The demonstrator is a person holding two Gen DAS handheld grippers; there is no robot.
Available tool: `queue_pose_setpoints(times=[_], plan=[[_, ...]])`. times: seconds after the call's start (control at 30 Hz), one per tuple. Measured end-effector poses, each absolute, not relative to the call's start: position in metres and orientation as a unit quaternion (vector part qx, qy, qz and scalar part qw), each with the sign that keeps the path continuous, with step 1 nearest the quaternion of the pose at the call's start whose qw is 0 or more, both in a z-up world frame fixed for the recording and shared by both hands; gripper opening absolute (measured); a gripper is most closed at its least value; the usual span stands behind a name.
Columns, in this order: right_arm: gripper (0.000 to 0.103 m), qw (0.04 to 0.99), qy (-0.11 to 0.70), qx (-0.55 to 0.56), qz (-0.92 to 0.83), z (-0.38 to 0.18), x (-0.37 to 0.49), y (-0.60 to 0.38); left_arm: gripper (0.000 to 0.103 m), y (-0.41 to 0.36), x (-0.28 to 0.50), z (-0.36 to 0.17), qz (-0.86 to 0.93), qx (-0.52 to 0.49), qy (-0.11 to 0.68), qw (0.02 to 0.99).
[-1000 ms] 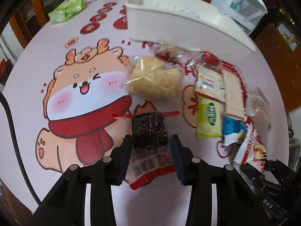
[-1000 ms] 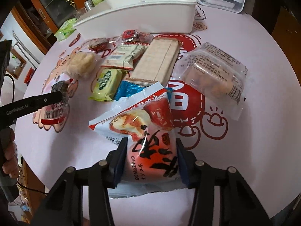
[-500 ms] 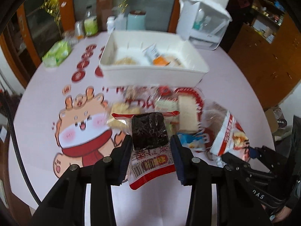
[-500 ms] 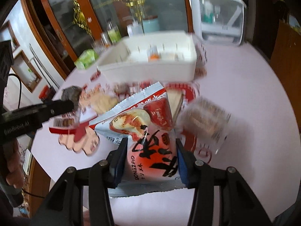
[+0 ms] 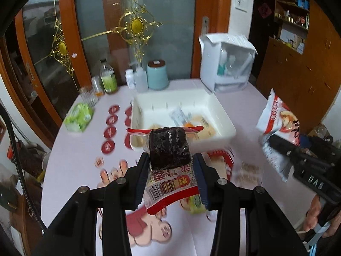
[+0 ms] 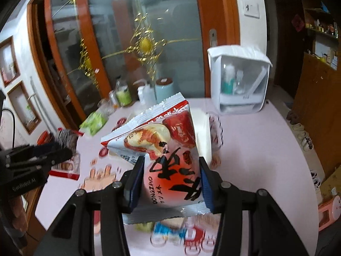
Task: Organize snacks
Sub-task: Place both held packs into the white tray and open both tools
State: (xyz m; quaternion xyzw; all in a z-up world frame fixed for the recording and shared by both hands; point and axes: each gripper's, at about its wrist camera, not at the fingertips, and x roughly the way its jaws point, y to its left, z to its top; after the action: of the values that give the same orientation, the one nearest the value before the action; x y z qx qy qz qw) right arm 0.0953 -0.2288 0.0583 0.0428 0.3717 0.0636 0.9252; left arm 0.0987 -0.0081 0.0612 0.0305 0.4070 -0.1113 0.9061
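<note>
My left gripper [image 5: 171,162] is shut on a dark snack pack [image 5: 169,149] with a red-and-white wrapper and holds it in the air in front of the white bin [image 5: 223,115], which holds a few snacks. My right gripper [image 6: 171,166] is shut on a red-and-white snack bag [image 6: 168,145], lifted above the table; the bag hides most of the bin [image 6: 204,136]. The bag also shows at the right of the left wrist view [image 5: 279,125]. Other snacks lie blurred on the table below both grippers.
At the table's back stand a white dispenser box [image 5: 228,64], a light-blue canister [image 5: 157,75], bottles [image 5: 108,80] and a green tissue pack [image 5: 78,117]. The pink tablecloth [image 5: 81,160] bears red cartoon prints. Glass doors stand behind the table.
Both grippers have lifted their packs off the table and tilted up toward the bin. The view now looks across the table to the doors.
</note>
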Motion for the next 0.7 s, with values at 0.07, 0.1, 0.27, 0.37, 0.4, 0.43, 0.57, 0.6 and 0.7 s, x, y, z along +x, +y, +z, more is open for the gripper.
queue_pose_setpoints(times=[0.07,0.1,0.27,0.37,0.4,0.43,0.57,0.6,0.7], plan=[[0.048,0.928,0.365,0.044,0.053,0.070,0.115,-0.227,0.040,-0.002,0.119,0.068,-0.108,0.029,0.402,0.909],[0.049,0.930,0.363,0.046,0.048,0.075,0.124,-0.227,0.040,-0.001,0.126,0.070,-0.108,0.027,0.398,0.910],[0.049,0.933,0.354,0.066,0.025,0.088,0.176,-0.221,0.041,0.005,0.181,0.075,-0.107,0.027,0.387,0.915],[0.049,0.932,0.356,0.065,0.006,0.083,0.208,-0.215,0.041,0.004,0.212,0.073,-0.106,0.032,0.385,0.916],[0.049,0.931,0.358,0.064,0.003,0.081,0.216,-0.213,0.041,0.004,0.222,0.071,-0.107,0.032,0.385,0.916],[0.049,0.930,0.363,0.062,-0.002,0.076,0.227,-0.211,0.041,0.004,0.234,0.068,-0.107,0.032,0.385,0.916],[0.050,0.921,0.386,0.050,-0.023,0.053,0.263,-0.204,0.041,0.001,0.270,0.051,-0.110,0.032,0.395,0.911],[0.051,0.918,0.392,0.050,-0.026,0.047,0.269,-0.202,0.041,0.001,0.278,0.045,-0.112,0.030,0.399,0.910],[0.052,0.907,0.416,0.057,-0.030,0.023,0.289,-0.201,0.040,-0.004,0.299,0.028,-0.113,0.033,0.410,0.904]])
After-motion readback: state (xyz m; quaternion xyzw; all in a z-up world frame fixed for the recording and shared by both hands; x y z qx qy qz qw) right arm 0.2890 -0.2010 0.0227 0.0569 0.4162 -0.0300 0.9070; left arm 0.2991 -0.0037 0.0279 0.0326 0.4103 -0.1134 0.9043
